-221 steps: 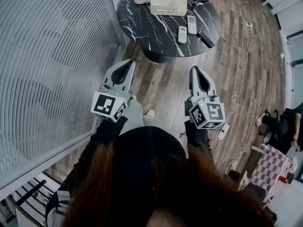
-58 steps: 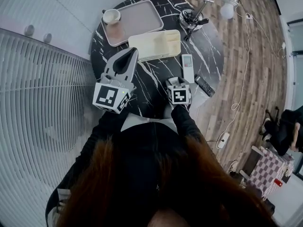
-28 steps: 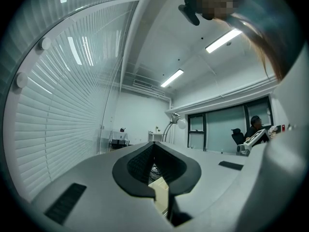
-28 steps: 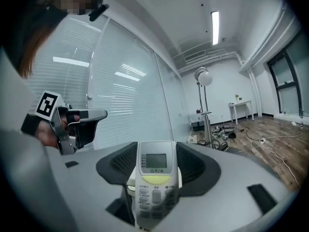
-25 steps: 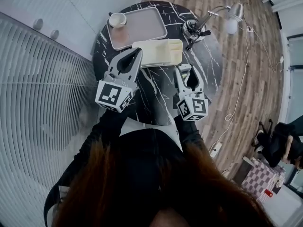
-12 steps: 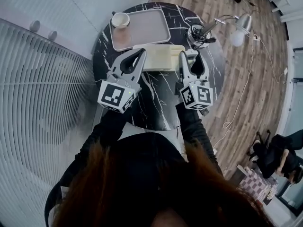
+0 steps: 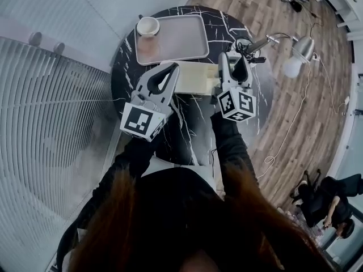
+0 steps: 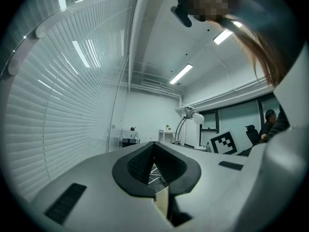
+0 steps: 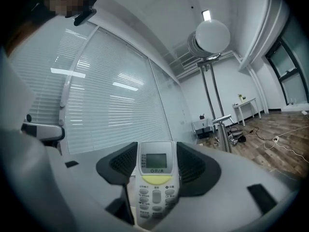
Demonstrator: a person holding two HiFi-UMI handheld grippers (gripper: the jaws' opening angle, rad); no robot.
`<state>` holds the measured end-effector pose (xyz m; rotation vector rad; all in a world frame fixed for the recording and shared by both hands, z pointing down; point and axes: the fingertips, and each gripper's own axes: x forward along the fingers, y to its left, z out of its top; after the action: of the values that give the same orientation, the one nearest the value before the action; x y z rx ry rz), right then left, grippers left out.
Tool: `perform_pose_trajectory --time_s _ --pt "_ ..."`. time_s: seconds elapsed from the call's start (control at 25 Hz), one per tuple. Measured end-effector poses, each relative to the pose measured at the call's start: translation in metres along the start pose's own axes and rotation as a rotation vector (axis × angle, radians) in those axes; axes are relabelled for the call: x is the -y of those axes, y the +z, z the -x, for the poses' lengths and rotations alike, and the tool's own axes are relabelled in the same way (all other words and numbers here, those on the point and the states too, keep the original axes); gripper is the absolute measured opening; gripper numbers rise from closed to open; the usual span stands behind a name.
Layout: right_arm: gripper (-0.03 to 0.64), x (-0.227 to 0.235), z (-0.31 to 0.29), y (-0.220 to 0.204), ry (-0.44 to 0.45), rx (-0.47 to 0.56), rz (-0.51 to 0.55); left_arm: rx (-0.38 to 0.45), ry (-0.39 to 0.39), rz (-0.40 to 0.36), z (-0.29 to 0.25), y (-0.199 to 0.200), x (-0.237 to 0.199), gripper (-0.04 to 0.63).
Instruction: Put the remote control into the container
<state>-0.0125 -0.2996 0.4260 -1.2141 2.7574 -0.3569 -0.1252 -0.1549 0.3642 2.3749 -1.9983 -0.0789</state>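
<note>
Black marble veined in white is forming the round worktop (image 7: pixel 187 118) that is being looked down on from the head view. A white remote control (image 9: pixel 154 178) with a small screen and a yellow button is being gripped by the right claw (image 9: pixel 154 149). Its sides are being pressed by the dark pads (image 9: pixel 195 168), and its screen end is being left to stick out past the claw tips. The remote control is being held off the worktop, just beside the right end of the cream container (image 7: pixel 195 77) and not inside it. The left claw (image 7: pixel 168 71) is being held with its tips together and nothing between them, at the container's left end. Beyond the container, a pale tray (image 7: pixel 173 37) is being carried by the worktop, with a cup (image 7: pixel 148 25) at its left corner. A desk lamp (image 7: pixel 295 61) is being shown reaching out past the worktop's right edge.
</note>
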Motion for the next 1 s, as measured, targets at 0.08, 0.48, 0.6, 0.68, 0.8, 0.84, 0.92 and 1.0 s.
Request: perform_pose_trajectory --time_s 0.08,0.48,0.6,0.68,0.8,0.84,0.92,1.0 --pt "0.252 0.003 -0.01 -0.005 0.004 -0.009 -0.007 -0.007 0.014 0.006 -0.001 -0.004 -0.002 -0.002" --pt "0.252 0.017 -0.041 -0.03 -0.019 -0.049 -0.032 -0.047 0.059 0.016 0.0 -0.02 -0.01 -0.002" --pt "0.252 0.02 -0.042 -0.036 -0.027 -0.062 -0.027 -0.052 0.064 0.018 0.0 -0.022 -0.011 -0.002" --pt "0.252 0.019 -0.042 -0.037 -0.023 -0.061 -0.005 -0.052 0.065 0.017 0.0 -0.023 -0.011 -0.002" --pt "0.252 0.013 -0.038 -0.034 -0.007 -0.064 0.044 -0.054 0.067 0.023 0.0 -0.024 -0.011 -0.002" --pt "0.252 0.012 -0.035 -0.034 -0.005 -0.065 0.057 -0.055 0.065 0.025 0.0 -0.024 -0.011 -0.002" --pt "0.252 0.01 -0.028 -0.033 -0.005 -0.067 0.081 -0.053 0.06 0.025 0.0 -0.025 -0.009 -0.002" --pt "0.252 0.009 -0.021 -0.033 -0.009 -0.071 0.095 -0.051 0.056 0.027 -0.001 -0.024 -0.008 -0.002"
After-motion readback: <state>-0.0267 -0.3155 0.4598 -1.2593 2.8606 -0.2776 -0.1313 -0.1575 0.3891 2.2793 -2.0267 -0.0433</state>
